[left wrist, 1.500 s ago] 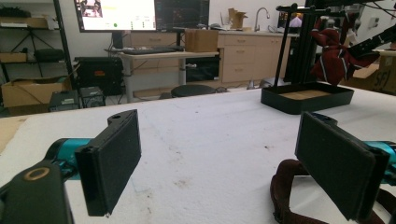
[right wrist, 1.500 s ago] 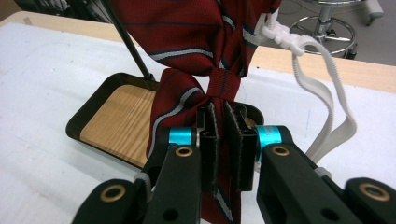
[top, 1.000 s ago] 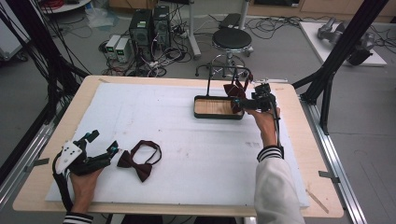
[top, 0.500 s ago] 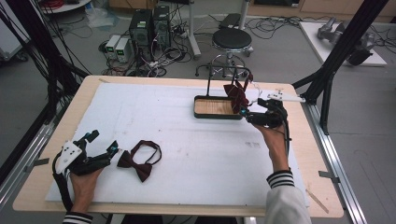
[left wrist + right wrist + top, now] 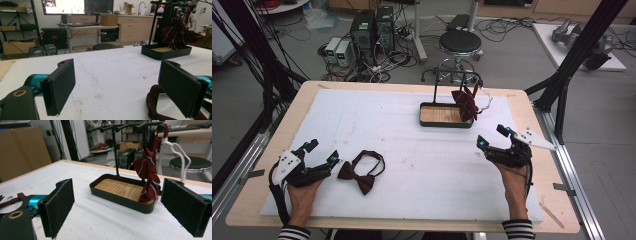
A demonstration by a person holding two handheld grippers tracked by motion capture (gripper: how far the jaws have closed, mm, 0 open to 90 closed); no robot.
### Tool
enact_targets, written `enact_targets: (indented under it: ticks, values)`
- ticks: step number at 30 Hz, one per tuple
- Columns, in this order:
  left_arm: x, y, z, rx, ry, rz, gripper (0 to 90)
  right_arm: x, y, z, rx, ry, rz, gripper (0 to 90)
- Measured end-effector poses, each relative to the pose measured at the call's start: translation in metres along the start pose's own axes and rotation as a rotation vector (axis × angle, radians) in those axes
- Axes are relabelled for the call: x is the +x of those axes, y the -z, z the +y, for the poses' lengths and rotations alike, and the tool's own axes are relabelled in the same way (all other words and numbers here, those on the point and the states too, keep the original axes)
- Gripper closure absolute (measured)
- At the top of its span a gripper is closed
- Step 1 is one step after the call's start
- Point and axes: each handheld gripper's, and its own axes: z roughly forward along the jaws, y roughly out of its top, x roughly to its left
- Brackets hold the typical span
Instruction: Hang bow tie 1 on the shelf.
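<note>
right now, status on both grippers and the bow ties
Left gripper open, beside the dark bow tie flat on the white mat. Right gripper open, empty, short of the stand. Striped bow tie hangs there. Nothing between.

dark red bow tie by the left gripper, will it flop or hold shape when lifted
The bow tie is fabric, so it is probably light. Its thin strap lies in a loose loop on the white mat and would likely dangle. The knotted bow looks fuller and may roughly keep its shape. The left gripper is open beside it.
</note>
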Motion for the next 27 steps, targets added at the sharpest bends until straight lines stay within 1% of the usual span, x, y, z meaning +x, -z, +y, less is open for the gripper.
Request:
enact_targets:
  ticks: [1,2,3,4,5,7,8,9,10,13,17,19,22,26,27]
  values:
    - [0.000,0.000,0.000,0.000,0.000,0.001,14.8,0.003,0.007,-0.009,-0.026,0.004,-0.005,10.7]
    - [0.000,0.000,0.000,-0.001,0.001,0.002,14.8,0.005,0.011,-0.013,-0.038,0.011,-0.010,10.7]
    - [0.000,0.000,0.000,-0.001,0.001,0.002,14.8,0.005,0.011,-0.013,-0.038,0.011,-0.010,10.7]
    - [0.000,0.000,0.000,0.000,0.002,0.003,14.8,0.008,0.017,-0.020,-0.051,0.015,-0.012,10.7]
    - [0.000,0.000,0.000,0.000,0.003,0.002,14.8,0.008,0.020,-0.023,-0.060,0.013,-0.014,10.7]
    - [0.000,0.000,0.000,0.000,0.001,0.002,14.8,0.011,0.025,-0.029,-0.073,-0.005,-0.021,10.7]
    - [0.000,0.000,0.000,0.000,0.000,0.002,14.8,0.011,0.026,-0.031,-0.085,-0.005,-0.020,10.7]
    - [0.000,0.000,0.000,0.000,0.000,0.002,14.8,0.011,0.026,-0.031,-0.085,-0.005,-0.020,10.7]
    - [0.000,0.000,0.000,0.000,0.002,0.003,14.8,0.013,0.028,-0.036,-0.094,-0.013,-0.017,10.7]
    - [0.000,0.000,0.000,0.000,0.001,0.003,14.8,0.015,0.028,-0.039,-0.098,-0.008,-0.015,10.7]
    - [0.000,0.000,0.000,0.000,0.002,0.004,14.8,0.021,0.021,-0.042,-0.090,0.016,-0.007,10.7]
    - [0.000,0.000,0.000,0.001,0.002,0.004,14.8,0.022,0.019,-0.042,-0.088,0.017,-0.006,10.8]
    - [0.000,0.000,0.000,-0.001,-0.001,0.002,14.8,0.022,0.017,-0.042,-0.079,0.019,-0.010,10.7]
    - [0.000,0.000,0.000,-0.001,0.001,0.003,14.8,0.021,0.018,-0.042,-0.086,0.008,-0.011,10.7]
    - [0.000,0.000,0.000,0.000,0.001,0.004,14.8,0.021,0.018,-0.042,-0.089,0.013,-0.014,10.7]
